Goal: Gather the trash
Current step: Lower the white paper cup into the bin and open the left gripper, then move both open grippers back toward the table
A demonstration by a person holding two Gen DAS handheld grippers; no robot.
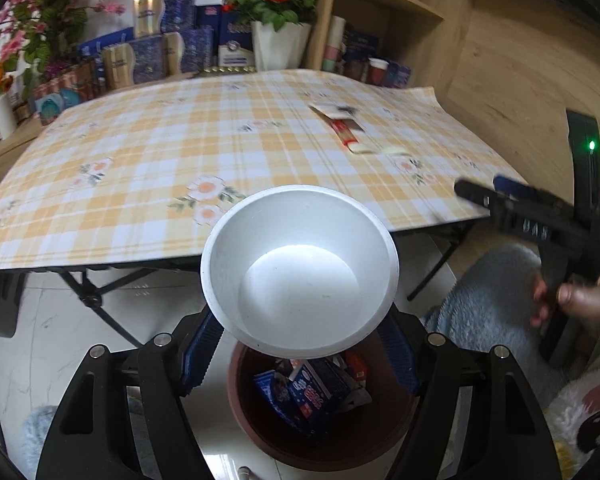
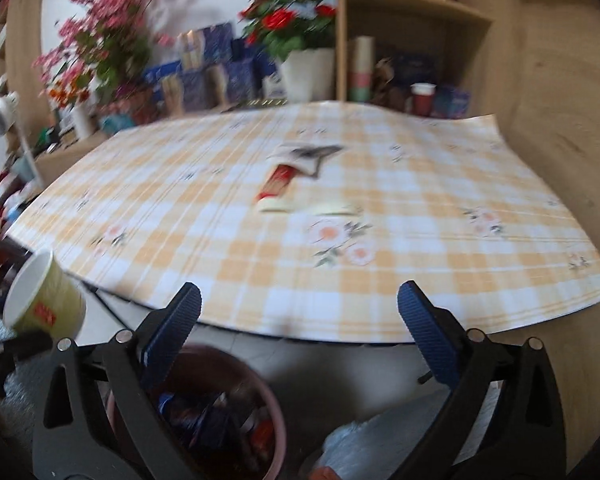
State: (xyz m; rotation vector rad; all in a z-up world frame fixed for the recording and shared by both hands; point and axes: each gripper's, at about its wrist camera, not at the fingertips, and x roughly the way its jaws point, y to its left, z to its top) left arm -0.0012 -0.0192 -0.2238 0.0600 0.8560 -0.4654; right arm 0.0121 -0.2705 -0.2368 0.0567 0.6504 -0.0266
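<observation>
Blue-padded left gripper (image 1: 300,344) clamps a white paper cup (image 1: 300,268) above the brown bin (image 1: 320,436) at lower centre, while the right gripper (image 2: 300,320) gapes wide, empty, facing wrappers (image 2: 288,184) mid-table.

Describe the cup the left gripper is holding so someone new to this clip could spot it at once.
Start at the table with the yellow checked cloth, then drop to the brown bin on the floor at its near edge. Above that bin the left gripper grips a paper cup: white inside, yellow-green outside with a red label, and empty, unlike the wrapper-filled bin.
</observation>
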